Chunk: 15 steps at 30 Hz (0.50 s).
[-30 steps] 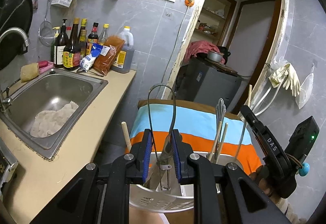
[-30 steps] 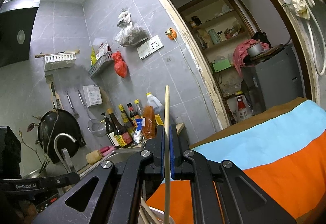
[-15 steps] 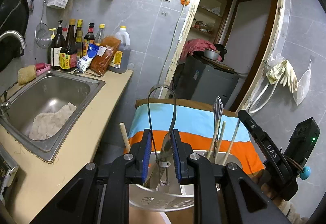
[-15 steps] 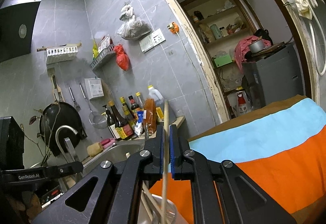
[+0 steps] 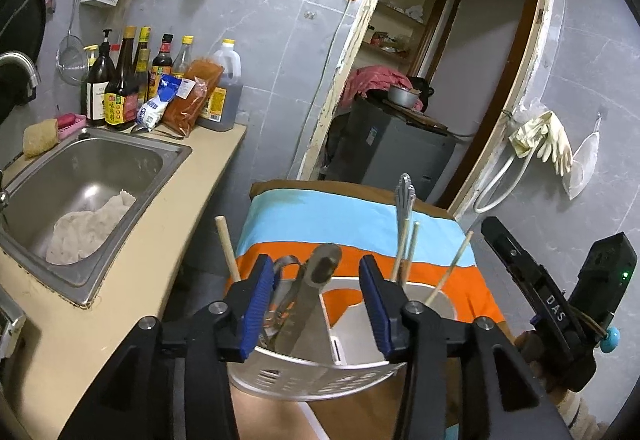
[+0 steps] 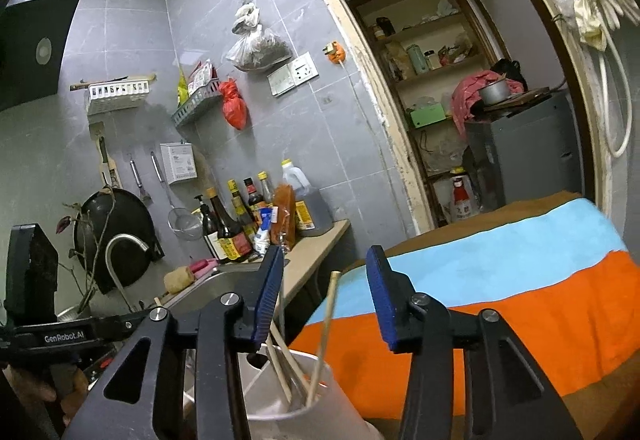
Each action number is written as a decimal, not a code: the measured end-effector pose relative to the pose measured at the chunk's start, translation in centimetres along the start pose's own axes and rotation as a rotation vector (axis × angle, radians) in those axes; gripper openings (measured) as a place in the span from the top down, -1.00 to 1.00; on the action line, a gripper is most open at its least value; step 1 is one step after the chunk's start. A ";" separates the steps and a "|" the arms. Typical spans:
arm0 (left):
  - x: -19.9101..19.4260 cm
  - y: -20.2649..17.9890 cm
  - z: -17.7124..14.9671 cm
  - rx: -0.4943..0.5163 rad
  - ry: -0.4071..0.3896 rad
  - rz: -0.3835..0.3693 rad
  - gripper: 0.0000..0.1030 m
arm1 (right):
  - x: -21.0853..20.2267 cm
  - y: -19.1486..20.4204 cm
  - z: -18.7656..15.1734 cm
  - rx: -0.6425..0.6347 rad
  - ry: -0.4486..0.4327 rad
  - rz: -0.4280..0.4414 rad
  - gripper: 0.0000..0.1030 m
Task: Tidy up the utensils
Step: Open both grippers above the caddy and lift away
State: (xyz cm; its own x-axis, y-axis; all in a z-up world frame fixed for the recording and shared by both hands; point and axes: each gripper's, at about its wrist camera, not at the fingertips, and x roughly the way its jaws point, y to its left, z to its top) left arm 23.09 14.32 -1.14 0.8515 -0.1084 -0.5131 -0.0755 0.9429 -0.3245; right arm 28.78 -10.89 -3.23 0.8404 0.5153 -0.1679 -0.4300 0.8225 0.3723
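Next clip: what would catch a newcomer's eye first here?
The white utensil holder low in the middle, with metal utensils on its left side and chopsticks on its right. Both the left gripper and the right gripper hang open above it. Behind lies a blue-and-orange striped cloth.

Utensil holder (image 5: 320, 376) base hidden behind fingers (image 5: 256, 304); lower ends of chopsticks (image 6: 326, 324) concealed inside; bottle labels (image 5: 120, 106) too small to read
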 end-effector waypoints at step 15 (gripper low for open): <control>-5.7 -6.5 -2.4 0.032 -0.105 -0.004 -0.81 | -10.3 -1.5 3.6 -0.060 0.019 -0.128 -0.58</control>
State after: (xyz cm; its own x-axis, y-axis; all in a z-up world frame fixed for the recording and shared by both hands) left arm 17.51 8.06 1.97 0.9015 -0.0800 -0.4252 -0.0567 0.9524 -0.2996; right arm 21.95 -18.25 1.23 0.8835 0.4091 -0.2282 -0.3388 0.8945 0.2918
